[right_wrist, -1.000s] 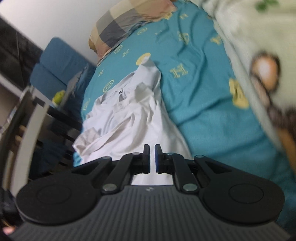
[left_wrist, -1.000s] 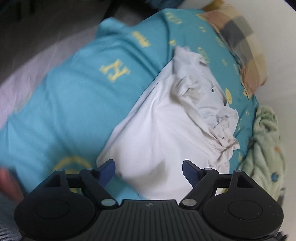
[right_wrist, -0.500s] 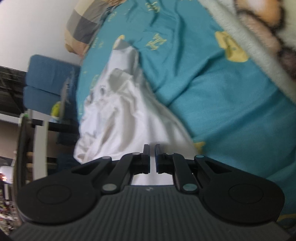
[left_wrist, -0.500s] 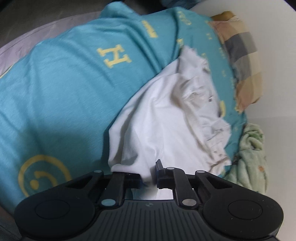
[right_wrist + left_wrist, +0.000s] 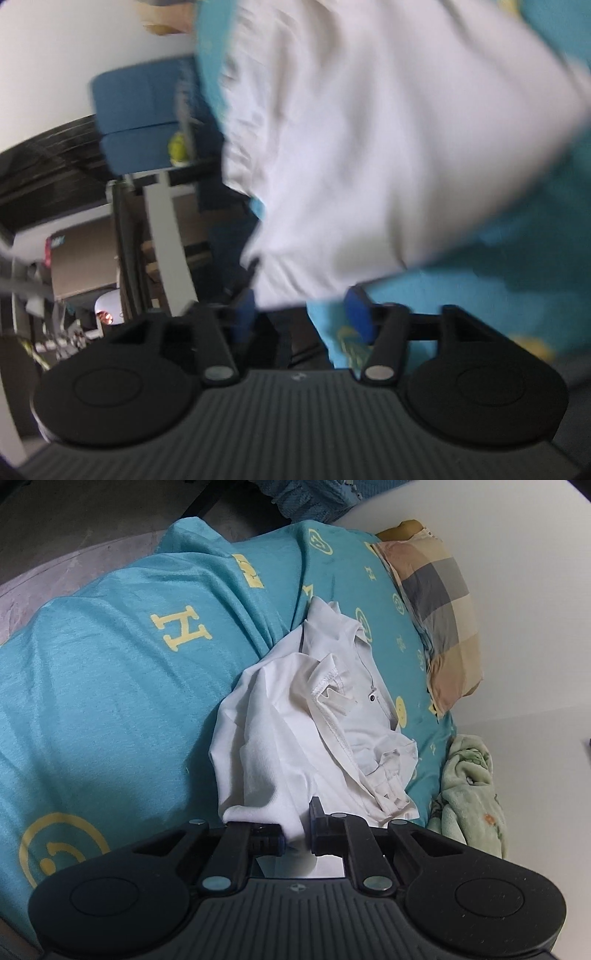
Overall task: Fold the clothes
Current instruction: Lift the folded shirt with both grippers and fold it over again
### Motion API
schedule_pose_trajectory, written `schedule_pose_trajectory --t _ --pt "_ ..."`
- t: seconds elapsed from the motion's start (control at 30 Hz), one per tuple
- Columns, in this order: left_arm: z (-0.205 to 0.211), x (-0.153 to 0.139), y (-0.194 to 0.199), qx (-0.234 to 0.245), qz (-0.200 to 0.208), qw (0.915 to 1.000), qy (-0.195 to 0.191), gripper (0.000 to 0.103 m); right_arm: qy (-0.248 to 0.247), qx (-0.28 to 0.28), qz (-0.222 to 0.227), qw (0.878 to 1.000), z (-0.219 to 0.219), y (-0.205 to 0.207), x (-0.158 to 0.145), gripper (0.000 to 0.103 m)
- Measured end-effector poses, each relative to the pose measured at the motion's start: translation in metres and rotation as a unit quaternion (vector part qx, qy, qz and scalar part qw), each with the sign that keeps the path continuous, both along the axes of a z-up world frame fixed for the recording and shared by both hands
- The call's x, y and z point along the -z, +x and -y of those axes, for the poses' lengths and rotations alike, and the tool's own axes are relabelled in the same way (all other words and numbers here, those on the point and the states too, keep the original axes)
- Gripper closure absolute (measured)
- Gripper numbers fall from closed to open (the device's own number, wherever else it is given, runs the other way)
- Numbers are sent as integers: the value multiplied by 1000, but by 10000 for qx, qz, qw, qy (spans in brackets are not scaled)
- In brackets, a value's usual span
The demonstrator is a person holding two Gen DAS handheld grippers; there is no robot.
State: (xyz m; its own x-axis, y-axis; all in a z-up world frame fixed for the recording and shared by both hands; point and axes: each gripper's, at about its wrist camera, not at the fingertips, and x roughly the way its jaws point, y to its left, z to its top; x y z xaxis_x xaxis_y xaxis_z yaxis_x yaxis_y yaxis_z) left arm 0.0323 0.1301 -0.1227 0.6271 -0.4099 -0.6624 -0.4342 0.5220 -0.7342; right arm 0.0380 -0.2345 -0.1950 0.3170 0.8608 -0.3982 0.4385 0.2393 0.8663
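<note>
A white polo shirt [image 5: 295,716] is lying rumpled on the teal bedsheet [image 5: 110,686], its collar end pointing toward the checked pillow [image 5: 439,616] and its lower hem coming toward the camera; a button and a stitched sleeve edge are showing in the bunched middle. The left gripper [image 5: 297,836] is pinching a fold of that near hem, the fabric running down between its narrowly parted fingers. The right gripper [image 5: 301,314] is standing spread wide with nothing between its blue pads, hovering just beside the shirt's edge in a blurred view, so whether a pad is brushing the cloth cannot be told. The shirt looks like a thin, light knit: it is draping limply, creasing wherever it is gathered, and will likely sag and slide rather than hold a shape, so one pinch point is leaving the rest trailing. The hem corners and shoulder seams, where the cloth is doubled and stitched, are probably offering the firmest hold. A green fleece blanket [image 5: 469,790] is lying bunched just beyond the shirt.
</note>
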Motion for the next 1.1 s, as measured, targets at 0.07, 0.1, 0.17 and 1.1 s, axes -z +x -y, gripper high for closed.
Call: schedule_pose_trajectory --t 0.07,0.1,0.17,1.1 --pt "-3 -1 -2 -56 31 10000 -35 91 -38 -5 -145 9999 -5 -5 5 42" --pt "-5 -2 -3 -83 46 9999 -53 91 -65 73 -174 9998 -4 -5 8 42" --pt "-8 -3 -5 -139 77 9998 -89 91 -146 259 -222 9993 0 -6 13 42" --pt "-22 -79 -58 -198 1129 9917 -591 93 -1652 2097 2040 9419 74 -33 -102 96"
